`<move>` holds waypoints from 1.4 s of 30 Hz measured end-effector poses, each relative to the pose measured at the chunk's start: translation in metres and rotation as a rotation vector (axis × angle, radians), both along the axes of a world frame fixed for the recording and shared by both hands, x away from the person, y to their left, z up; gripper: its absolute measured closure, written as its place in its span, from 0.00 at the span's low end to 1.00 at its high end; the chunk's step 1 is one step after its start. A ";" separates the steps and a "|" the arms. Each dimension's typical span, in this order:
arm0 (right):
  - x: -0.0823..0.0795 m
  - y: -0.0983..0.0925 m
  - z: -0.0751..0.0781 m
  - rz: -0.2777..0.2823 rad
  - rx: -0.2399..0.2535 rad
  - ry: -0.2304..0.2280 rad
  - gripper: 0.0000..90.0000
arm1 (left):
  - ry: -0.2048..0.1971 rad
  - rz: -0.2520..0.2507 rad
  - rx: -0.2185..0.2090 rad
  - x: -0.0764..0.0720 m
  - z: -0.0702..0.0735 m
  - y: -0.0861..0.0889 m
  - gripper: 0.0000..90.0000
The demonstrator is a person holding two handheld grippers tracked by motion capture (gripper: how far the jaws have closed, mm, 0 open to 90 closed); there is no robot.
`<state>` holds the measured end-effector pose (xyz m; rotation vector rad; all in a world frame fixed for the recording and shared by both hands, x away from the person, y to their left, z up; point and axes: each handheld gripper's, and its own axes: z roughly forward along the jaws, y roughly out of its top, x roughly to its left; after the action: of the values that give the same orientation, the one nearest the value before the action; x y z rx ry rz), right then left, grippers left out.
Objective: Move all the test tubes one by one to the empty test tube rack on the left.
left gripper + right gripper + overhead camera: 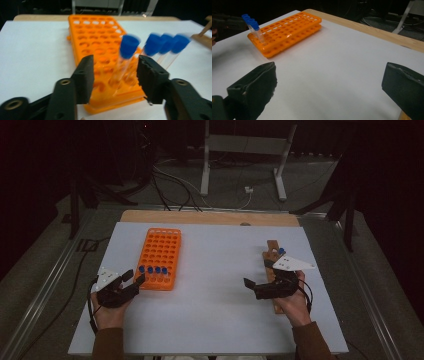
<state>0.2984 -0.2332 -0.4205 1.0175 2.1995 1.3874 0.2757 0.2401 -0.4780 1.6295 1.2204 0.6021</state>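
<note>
Dim workroom, cables on floor behind. White surface (215, 320). Orange tube rack (161, 255) lay toward the left edge. Wooden stand (273, 251) lay near the right edge. Right hand-held gripper (329, 82) hovered released, idle. Left hand-held gripper (115, 72) was parted around one blue-capped tube (125, 60), not pressing it, apparently just seated in the rack's near row beside three others.

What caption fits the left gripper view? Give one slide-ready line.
Left claw open around a blue-capped tube standing in the orange rack, three more capped tubes beside it.
</note>
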 end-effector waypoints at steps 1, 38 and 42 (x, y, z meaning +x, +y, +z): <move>0.000 0.000 0.000 0.000 0.000 0.000 0.00 | -0.008 0.000 -0.001 -0.001 0.002 -0.001 0.51; 0.012 -0.042 0.025 -0.136 0.045 -0.066 0.00 | -0.055 -0.158 0.004 0.000 0.027 -0.071 0.01; 0.023 -0.055 0.022 -0.192 0.045 -0.053 0.00 | -0.060 -0.159 0.009 -0.001 0.026 -0.075 0.01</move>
<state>0.3211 -0.2881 -0.3984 1.1600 1.9828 1.3665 0.2747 0.1653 -0.4523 1.6854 1.0348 0.5532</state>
